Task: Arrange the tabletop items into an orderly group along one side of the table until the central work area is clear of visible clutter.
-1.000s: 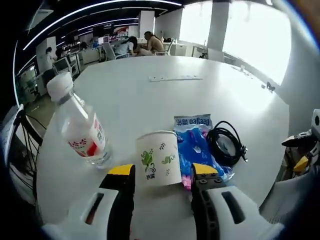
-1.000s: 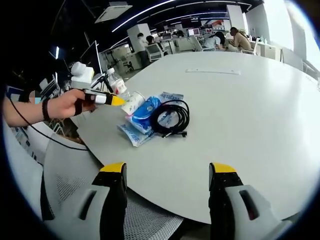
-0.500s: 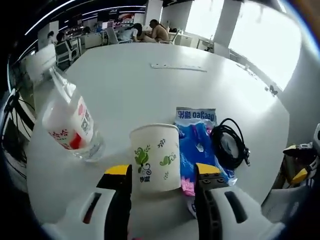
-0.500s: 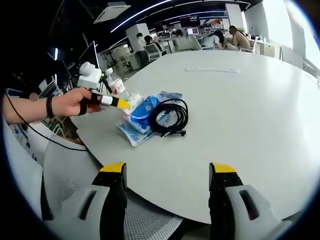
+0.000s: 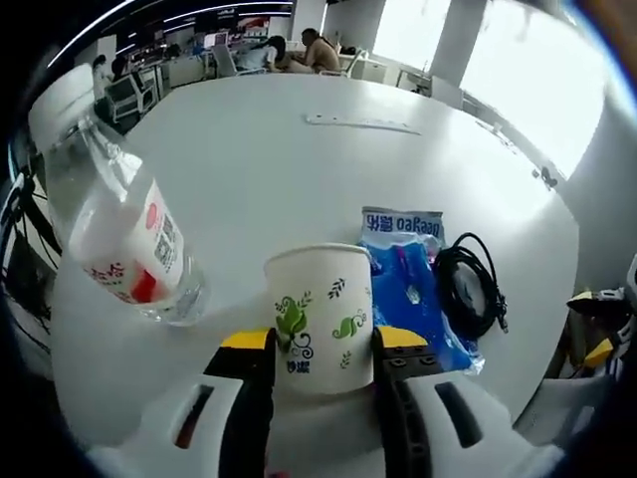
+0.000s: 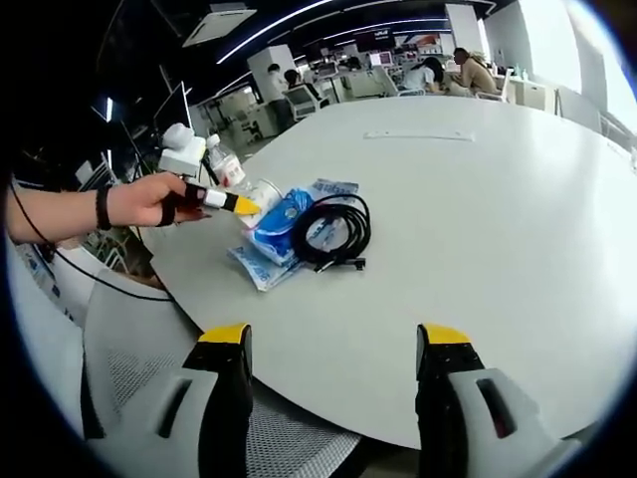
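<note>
Pinching the paper cup (image 5: 318, 319) between its jaws, the left gripper (image 5: 320, 344) apparently meant to group it beside the water bottle (image 5: 114, 229), while the right gripper (image 6: 333, 344) hung spread over the desk (image 6: 498, 199) edge.

The blue packet (image 5: 413, 289) lying on the desk (image 5: 299, 169) has a pale strip at its far end printed with the word "Deeyeo". The water bottle (image 5: 109, 234) has a red and white label with a square code, its words too small to read.
</note>
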A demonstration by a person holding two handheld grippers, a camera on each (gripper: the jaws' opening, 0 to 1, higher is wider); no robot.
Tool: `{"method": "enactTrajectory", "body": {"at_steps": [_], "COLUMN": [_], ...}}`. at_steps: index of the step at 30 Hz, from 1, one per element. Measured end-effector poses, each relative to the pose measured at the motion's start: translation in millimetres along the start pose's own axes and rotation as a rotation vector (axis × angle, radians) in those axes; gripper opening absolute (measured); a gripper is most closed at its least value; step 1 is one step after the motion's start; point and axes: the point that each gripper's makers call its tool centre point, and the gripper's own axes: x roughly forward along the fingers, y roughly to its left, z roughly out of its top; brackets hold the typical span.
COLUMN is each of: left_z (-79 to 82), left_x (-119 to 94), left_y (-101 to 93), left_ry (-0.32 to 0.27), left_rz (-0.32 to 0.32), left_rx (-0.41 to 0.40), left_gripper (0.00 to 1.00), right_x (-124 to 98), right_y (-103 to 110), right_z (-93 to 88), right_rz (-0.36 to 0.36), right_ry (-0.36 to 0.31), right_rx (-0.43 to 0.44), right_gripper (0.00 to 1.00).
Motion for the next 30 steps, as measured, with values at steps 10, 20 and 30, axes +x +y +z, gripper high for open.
{"method": "enactTrajectory", "body": {"at_steps": [10, 20, 30], "left_z": [0.0, 1.2, 4.0], "left_x": [-6.7, -21.7, -35.6], "left_y": [0.5, 5.9, 13.0], "left_ry": [-0.006, -0.023, -0.051], "left_rz": [0.017, 0.025, 0.03], "left_rx": [0.018, 0.036, 0.036], "left_gripper": [0.36, 0.35, 0.35], "right_x": [6.2, 11.2, 15.8], "right_y": [2.8, 6.4, 13.0], "right_z": [8.7, 12.4, 13.5], "right_rz": [0.012, 0.026, 0.045], "right_ry": [0.0, 0.002, 0.005], "right_rx": [-0.013, -0.025, -0.033], "right_gripper": [0.66, 0.66, 0.64]}}
